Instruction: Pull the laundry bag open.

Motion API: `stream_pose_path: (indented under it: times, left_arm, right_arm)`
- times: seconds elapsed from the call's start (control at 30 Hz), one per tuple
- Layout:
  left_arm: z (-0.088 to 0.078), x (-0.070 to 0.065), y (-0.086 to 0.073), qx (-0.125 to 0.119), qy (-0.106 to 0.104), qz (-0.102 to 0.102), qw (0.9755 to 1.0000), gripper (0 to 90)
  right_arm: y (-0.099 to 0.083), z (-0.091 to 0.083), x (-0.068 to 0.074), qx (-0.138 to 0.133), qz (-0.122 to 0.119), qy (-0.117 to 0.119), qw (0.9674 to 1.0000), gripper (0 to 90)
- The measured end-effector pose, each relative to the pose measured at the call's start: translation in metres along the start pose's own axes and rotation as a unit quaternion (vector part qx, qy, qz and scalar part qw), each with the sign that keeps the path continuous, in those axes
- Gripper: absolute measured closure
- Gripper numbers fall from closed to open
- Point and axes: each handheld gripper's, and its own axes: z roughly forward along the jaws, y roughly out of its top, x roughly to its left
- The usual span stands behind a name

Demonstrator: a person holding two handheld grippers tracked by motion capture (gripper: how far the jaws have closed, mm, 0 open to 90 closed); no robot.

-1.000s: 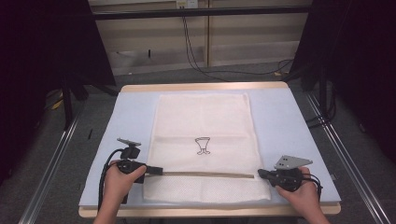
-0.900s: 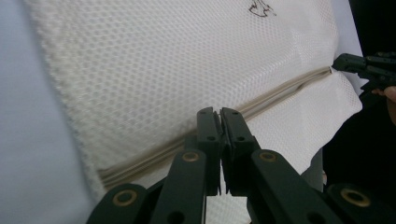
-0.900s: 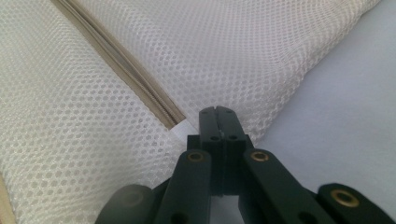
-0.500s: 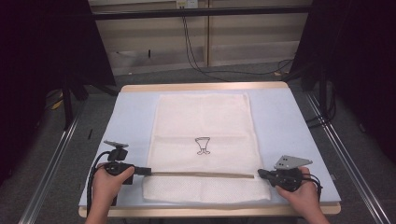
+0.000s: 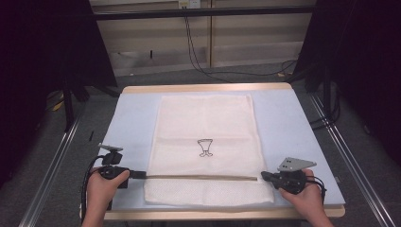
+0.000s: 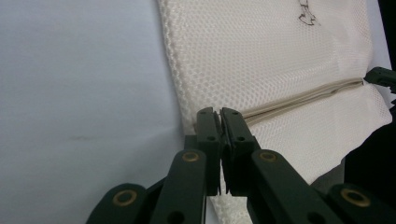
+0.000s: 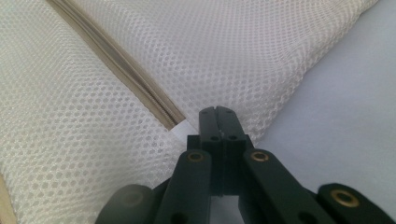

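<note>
A cream mesh laundry bag (image 5: 205, 142) lies flat on the pale blue table cover (image 5: 288, 127), its long side running away from the person, a small black printed figure (image 5: 205, 147) near its middle. A beige zipper (image 5: 198, 177) crosses the bag close to the near edge. The left gripper (image 5: 138, 174) sits at the zipper's left end, jaws pressed together on the bag's edge there (fabric shows between the tips in the left gripper view). The right gripper (image 5: 264, 176) sits at the zipper's right end, jaws closed on a white tab at that end.
</note>
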Motion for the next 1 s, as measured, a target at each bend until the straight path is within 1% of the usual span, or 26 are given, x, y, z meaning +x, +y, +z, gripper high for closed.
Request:
stream_pose_path:
  times: [0.03, 0.1, 0.17, 0.2, 0.3, 0.33, 0.43, 0.5, 0.53, 0.57, 0.6, 0.63, 0.67, 0.7, 0.73, 0.77, 0.8, 0.87, 0.9, 0.93, 0.97, 1.0]
  left_arm:
    - [0.000, 0.001, 0.000, 0.001, -0.001, -0.001, 1.0000, 87.2]
    - [0.001, 0.001, 0.000, 0.006, 0.013, 0.001, 0.9999, 87.2]
    - [0.001, 0.003, -0.001, 0.005, 0.009, -0.005, 0.9999, 87.2]
    - [0.000, 0.004, -0.001, 0.005, 0.018, -0.004, 0.9998, 87.2]
    - [0.001, 0.004, -0.002, 0.003, 0.016, -0.009, 0.9998, 87.2]
    - [0.001, 0.005, -0.002, 0.005, 0.020, -0.005, 0.9998, 87.2]
    - [0.001, 0.004, -0.002, 0.002, 0.017, -0.005, 0.9998, 87.2]
    - [-0.001, 0.004, -0.002, -0.007, 0.013, -0.001, 0.9999, 86.7]
    - [-0.002, 0.004, -0.001, -0.009, 0.008, 0.002, 0.9999, 86.4]
    - [-0.003, 0.005, -0.001, -0.019, 0.009, 0.003, 0.9998, 85.5]
    - [-0.005, 0.005, -0.001, -0.025, 0.013, 0.009, 0.9996, 84.0]
    - [-0.007, 0.006, -0.001, -0.032, 0.010, 0.012, 0.9994, 80.0]
    - [-0.010, 0.008, -0.001, -0.041, 0.008, 0.015, 0.9990, 70.9]
    - [-0.012, 0.008, -0.001, -0.057, 0.009, 0.018, 0.9982, 70.9]
    - [-0.014, 0.009, -0.001, -0.058, 0.015, 0.026, 0.9979, 69.8]
    - [-0.015, 0.009, -0.001, -0.062, 0.019, 0.026, 0.9976, 69.5]
    - [-0.017, 0.008, 0.000, -0.072, 0.030, 0.031, 0.9964, 67.7]
    - [-0.019, 0.009, 0.000, -0.111, 0.051, 0.046, 0.9915, 55.4]
    - [-0.020, 0.009, 0.000, -0.117, 0.066, 0.052, 0.9895, 48.8]
    - [-0.020, 0.011, 0.001, -0.131, 0.083, 0.065, 0.9859, 44.5]
    - [-0.020, 0.012, 0.001, -0.142, 0.089, 0.072, 0.9832, 37.3]
    - [-0.020, 0.013, 0.001, -0.144, 0.093, 0.076, 0.9822, 30.8]
  right_arm:
    - [0.000, 0.000, 0.000, 0.001, 0.000, 0.000, 1.0000, 90.0]
    - [0.000, 0.000, 0.000, 0.001, 0.002, 0.002, 1.0000, 90.0]
    - [0.000, 0.000, 0.000, 0.000, 0.000, 0.003, 1.0000, 90.0]
    - [0.000, 0.000, -0.001, 0.000, 0.000, 0.003, 1.0000, 90.0]
    - [0.000, 0.000, -0.001, 0.000, -0.001, 0.003, 1.0000, 90.0]
    - [0.000, 0.000, -0.001, 0.001, 0.000, 0.003, 1.0000, 90.0]
    - [0.000, 0.000, -0.001, 0.000, -0.002, 0.003, 1.0000, 90.0]
    - [0.000, 0.000, -0.001, -0.001, 0.001, 0.003, 1.0000, 90.0]
    - [-0.001, 0.000, -0.001, -0.005, 0.002, 0.006, 1.0000, 90.0]
    - [-0.002, 0.000, -0.002, -0.009, 0.000, 0.007, 0.9999, 90.0]
    - [-0.002, -0.001, -0.003, -0.012, 0.005, 0.010, 0.9999, 90.0]
    - [-0.002, -0.002, -0.004, -0.018, 0.008, 0.009, 0.9998, 90.0]
    - [0.000, -0.007, -0.007, -0.031, 0.014, 0.004, 0.9994, 84.7]
    - [0.000, -0.007, -0.007, -0.031, 0.014, 0.004, 0.9994, 84.7]
    - [0.001, -0.009, -0.009, -0.039, 0.016, -0.006, 0.9991, 76.1]
    - [0.001, -0.011, -0.011, -0.046, 0.020, -0.018, 0.9986, 68.9]
    - [0.002, -0.013, -0.014, -0.049, 0.029, -0.029, 0.9980, 65.0]
    - [0.002, -0.019, -0.019, -0.061, 0.033, -0.047, 0.9965, 59.0]
    - [0.002, -0.021, -0.022, -0.066, 0.040, -0.055, 0.9955, 53.7]
    - [0.002, -0.023, -0.024, -0.069, 0.043, -0.063, 0.9947, 49.2]
    - [0.002, -0.025, -0.027, -0.070, 0.045, -0.071, 0.9939, 44.8]
    - [0.001, -0.026, -0.028, -0.069, 0.049, -0.079, 0.9933, 41.1]
